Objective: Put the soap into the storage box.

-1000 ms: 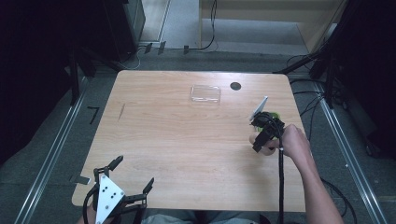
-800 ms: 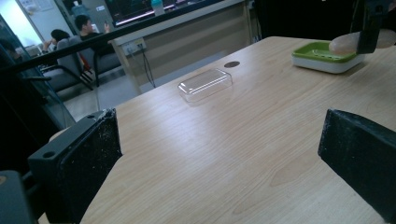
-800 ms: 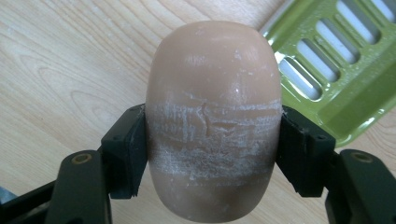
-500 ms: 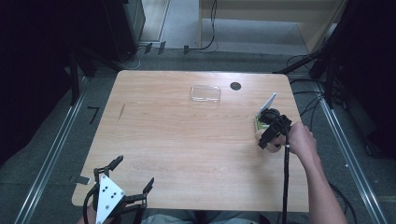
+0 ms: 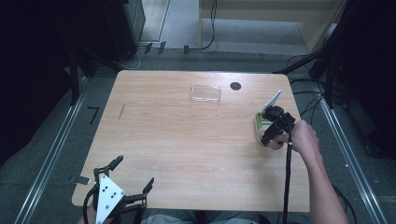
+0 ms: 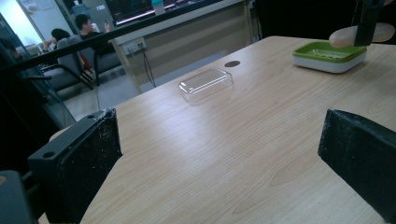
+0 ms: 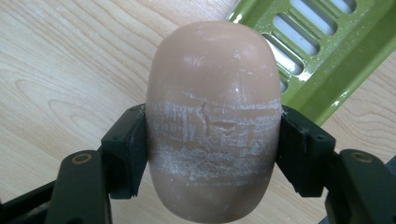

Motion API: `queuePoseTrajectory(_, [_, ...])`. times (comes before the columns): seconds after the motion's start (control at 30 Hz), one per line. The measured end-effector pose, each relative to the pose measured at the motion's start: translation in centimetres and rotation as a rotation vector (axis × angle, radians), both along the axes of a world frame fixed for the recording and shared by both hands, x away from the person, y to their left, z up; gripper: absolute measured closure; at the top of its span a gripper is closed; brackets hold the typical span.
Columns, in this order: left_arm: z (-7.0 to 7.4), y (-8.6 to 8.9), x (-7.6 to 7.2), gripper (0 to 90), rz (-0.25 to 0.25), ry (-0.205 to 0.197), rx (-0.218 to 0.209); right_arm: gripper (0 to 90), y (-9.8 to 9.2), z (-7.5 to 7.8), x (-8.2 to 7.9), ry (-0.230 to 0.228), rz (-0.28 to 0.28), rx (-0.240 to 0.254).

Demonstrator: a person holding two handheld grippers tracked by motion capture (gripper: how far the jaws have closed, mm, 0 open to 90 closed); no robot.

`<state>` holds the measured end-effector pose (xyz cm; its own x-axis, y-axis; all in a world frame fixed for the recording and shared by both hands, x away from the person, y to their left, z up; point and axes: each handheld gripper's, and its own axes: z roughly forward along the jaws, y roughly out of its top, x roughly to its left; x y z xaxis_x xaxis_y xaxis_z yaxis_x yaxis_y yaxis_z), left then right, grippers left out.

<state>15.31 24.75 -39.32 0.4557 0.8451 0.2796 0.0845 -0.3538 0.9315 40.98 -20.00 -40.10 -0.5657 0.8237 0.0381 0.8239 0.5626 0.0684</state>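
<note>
The right tongs (image 7: 212, 154) clamp a smooth peach-coloured oval bar of soap (image 7: 214, 116) by its sides, white scuffs across its middle; in the high view the right hand (image 5: 303, 138) has carried them from the desk's open wood a second ago out to its right edge, the soap now partly over the green slotted soap dish on its white base (image 5: 258, 123); whether soap and dish touch cannot be told. The left tongs (image 5: 133, 178) stay parked at the near left corner of the pale wooden desk (image 5: 177, 140), jaws spread wide and empty. The clear plastic lid (image 5: 205, 93) lies unmoved near the far edge, beside a small dark round hole (image 5: 236, 86).
</note>
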Motion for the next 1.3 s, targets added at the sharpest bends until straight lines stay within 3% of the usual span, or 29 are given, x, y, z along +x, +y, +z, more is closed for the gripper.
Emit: queuePoseTrajectory(1.3, [0.0,0.1,0.0,0.0,0.000,-0.001,-0.003,33.7,-1.7,-1.3,3.2,-0.065,-0.161,0.039])
